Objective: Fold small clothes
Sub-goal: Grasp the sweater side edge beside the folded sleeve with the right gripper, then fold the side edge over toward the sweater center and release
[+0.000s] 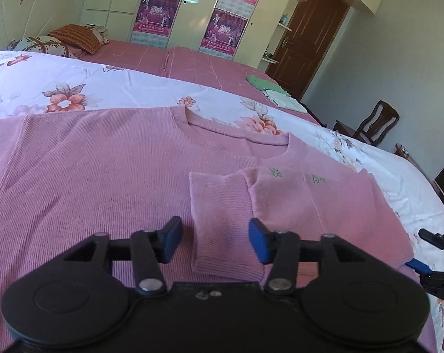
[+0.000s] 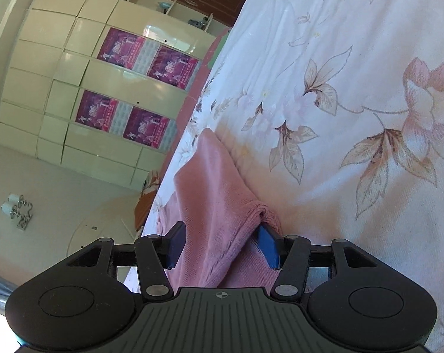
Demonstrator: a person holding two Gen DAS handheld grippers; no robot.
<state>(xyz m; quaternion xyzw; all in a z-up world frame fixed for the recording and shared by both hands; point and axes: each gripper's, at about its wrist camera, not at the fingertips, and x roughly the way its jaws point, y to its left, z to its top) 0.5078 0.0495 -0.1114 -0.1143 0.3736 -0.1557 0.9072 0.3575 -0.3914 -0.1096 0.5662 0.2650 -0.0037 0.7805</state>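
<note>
The left tool (image 1: pixel 214 239) gapes wide above the pink sweater's (image 1: pixel 89 176) folded sleeve (image 1: pixel 222 220). The right tool (image 2: pixel 219 247), also wide, straddles a raised sweater fold, one finger (image 2: pixel 267 247) tucked beneath it.

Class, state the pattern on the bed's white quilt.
Pink-and-brown flowers with leaves on the quilt; right wrist view shows it best.

We are in a home bedroom — a wide bed (image 1: pixel 210 67) under a pink checked sheet carries a floral quilt (image 1: pixel 75 88) and stacked pillows (image 1: pixel 60 41) against a cream headboard (image 1: pixel 19 11). Behind it we see a cream fitted wardrobe (image 1: pixel 110 6) with purple calendar posters (image 1: pixel 157 14) stuck to its doors — beside it a brown wooden door (image 1: pixel 310 35), and a wooden chair (image 1: pixel 369 126) near the wall.
</note>
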